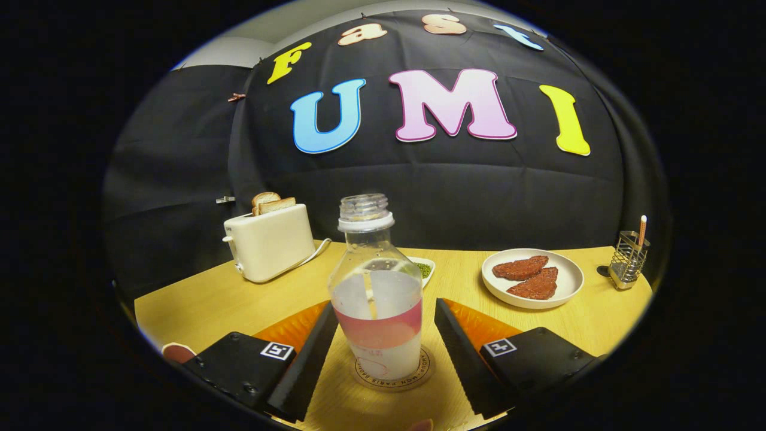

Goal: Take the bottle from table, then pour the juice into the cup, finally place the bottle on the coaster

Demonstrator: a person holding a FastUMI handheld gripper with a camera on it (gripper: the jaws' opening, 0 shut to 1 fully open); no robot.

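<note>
Jaws spread — bottle (pixel 377 299) between, untouched

toaster (pixel 270 242) at back of wooden table (pixel 209 299), two bread slices (pixel 272 203) up in slots. white plate (pixel 532 278) holds two brownish patties (pixel 526 275). wire holder (pixel 628 260) beside it. small dish (pixel 423 269), green stuff, probably.

The tongs (pixel 383 353) hang low over the counter (pixel 215 299), level and pointing straight ahead. Their two fingers (pixel 308 359) are spread wide, angled outward, with clear gaps to what stands between them; neither finger presses on anything. Both finger blocks carry a small square marker on top.
</note>
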